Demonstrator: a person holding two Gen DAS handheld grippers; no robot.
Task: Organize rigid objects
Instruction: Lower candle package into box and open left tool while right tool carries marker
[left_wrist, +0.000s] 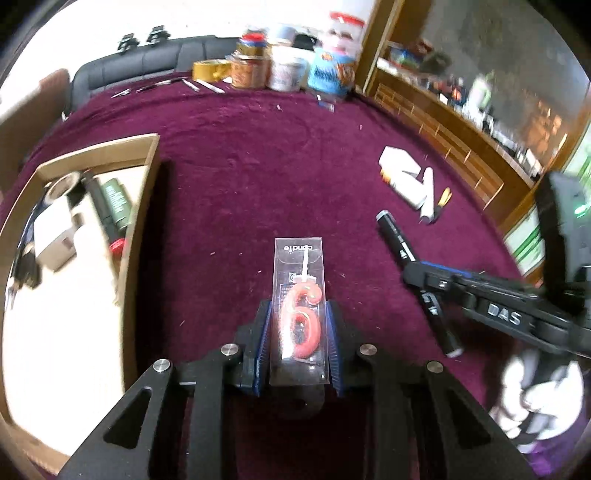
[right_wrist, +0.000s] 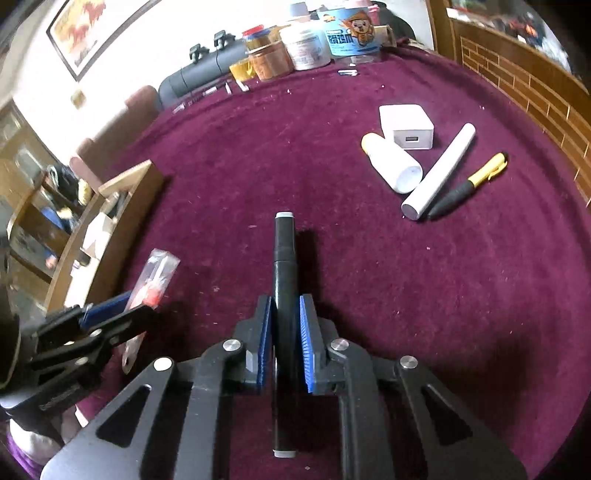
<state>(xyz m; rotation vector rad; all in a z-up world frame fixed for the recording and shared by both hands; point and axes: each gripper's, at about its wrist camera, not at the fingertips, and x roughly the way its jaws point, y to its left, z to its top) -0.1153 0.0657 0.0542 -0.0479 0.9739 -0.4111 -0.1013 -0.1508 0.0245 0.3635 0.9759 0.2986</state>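
1. Nearest our left wrist camera, the left gripper (left_wrist: 298, 338) is clamped on a clear plastic candle pack (left_wrist: 298, 310); its blue pads press both long sides of the pack.
2. Inside the pack we see a red candle shaped like the figure six, edged in gold, with a white wick stick pointing away from us. The pack reaches forward past the fingertips, above the tabletop (left_wrist: 258, 155), which is covered in dark purple cloth.
3. In our right wrist view, the right gripper (right_wrist: 285, 325) is clenched on a black marker (right_wrist: 283, 280). The marker runs along the line of the fingers, with a grey-white cap end out front and another at the near end.
4. From the left wrist view the marker sits tilted in the right gripper, above the purple cloth.
5. A cardboard box (left_wrist: 142, 206) stands at the left of the tabletop. In it we make out a roll of tape, a dark green tube, a black pen-like item with a red part and a white box; the rest is blurred.
6. Far right on the cloth lie a white charger (right_wrist: 405, 123), a white bottle (right_wrist: 393, 166) with a yellow cap, a white cylinder (right_wrist: 439, 173) and a black-and-yellow pen (right_wrist: 469, 184), close together.
7. Jars and tubs (right_wrist: 295, 44) crowd the far edge.
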